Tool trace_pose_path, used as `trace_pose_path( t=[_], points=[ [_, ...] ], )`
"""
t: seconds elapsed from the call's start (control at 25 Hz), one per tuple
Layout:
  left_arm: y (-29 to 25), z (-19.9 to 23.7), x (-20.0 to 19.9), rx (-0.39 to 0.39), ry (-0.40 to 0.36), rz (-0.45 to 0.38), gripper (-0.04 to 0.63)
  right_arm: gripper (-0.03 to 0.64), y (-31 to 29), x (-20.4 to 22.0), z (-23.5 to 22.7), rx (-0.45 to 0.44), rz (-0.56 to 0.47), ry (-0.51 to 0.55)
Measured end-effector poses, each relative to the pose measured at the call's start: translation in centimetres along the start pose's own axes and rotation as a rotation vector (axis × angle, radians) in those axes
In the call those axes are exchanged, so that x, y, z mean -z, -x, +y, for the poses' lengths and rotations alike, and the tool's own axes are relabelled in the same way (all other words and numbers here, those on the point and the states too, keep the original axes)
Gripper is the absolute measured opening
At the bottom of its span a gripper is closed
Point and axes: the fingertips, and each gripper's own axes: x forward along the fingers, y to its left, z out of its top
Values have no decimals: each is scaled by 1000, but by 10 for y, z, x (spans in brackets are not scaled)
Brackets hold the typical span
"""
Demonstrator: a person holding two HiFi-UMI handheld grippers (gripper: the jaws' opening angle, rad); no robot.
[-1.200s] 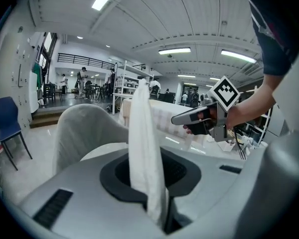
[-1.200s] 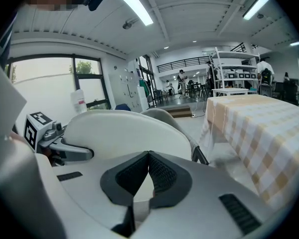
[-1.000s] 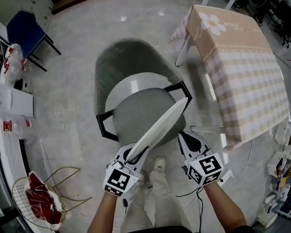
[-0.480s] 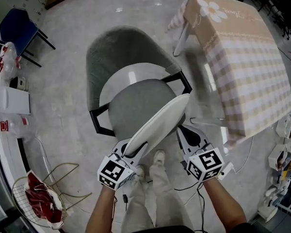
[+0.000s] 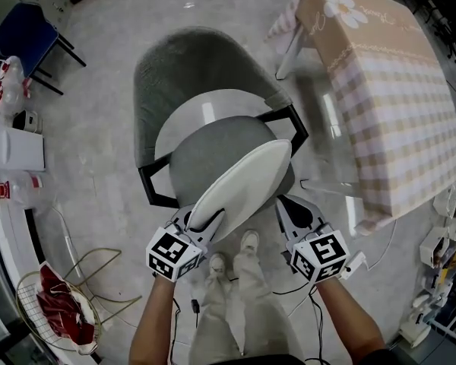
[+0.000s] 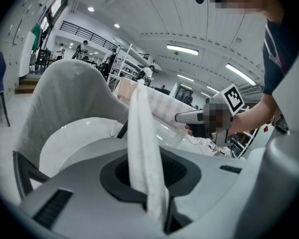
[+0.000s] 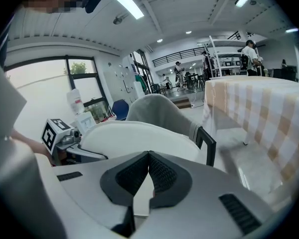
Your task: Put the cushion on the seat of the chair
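Over the chair seat (image 5: 205,150), cushion (image 5: 243,185) slants lengthwise toward table (image 5: 395,90).

Through my right gripper's (image 7: 148,155) camera I see its jaws pinched together on the white cushion's (image 7: 139,135) edge, the grey chair (image 7: 162,111) back beyond, a checked table (image 7: 259,103) at right.

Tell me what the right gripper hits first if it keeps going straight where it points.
Most likely the cushion: in the right gripper view its white face fills the space just beyond the shut right gripper. Depth is unclear, so it might instead slip beneath and reach the chair seat.
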Motion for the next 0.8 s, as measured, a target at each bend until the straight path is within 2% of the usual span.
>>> trace_pose_path(
  t=[0.6, 0.8],
  points=[
    [-6, 42, 3, -84, 17, 36, 94, 17, -20, 16, 3, -26, 38, -28],
    [-9, 64, 5, -132, 47, 59, 158, 17, -25, 23, 2, -32, 54, -34]
  ],
)
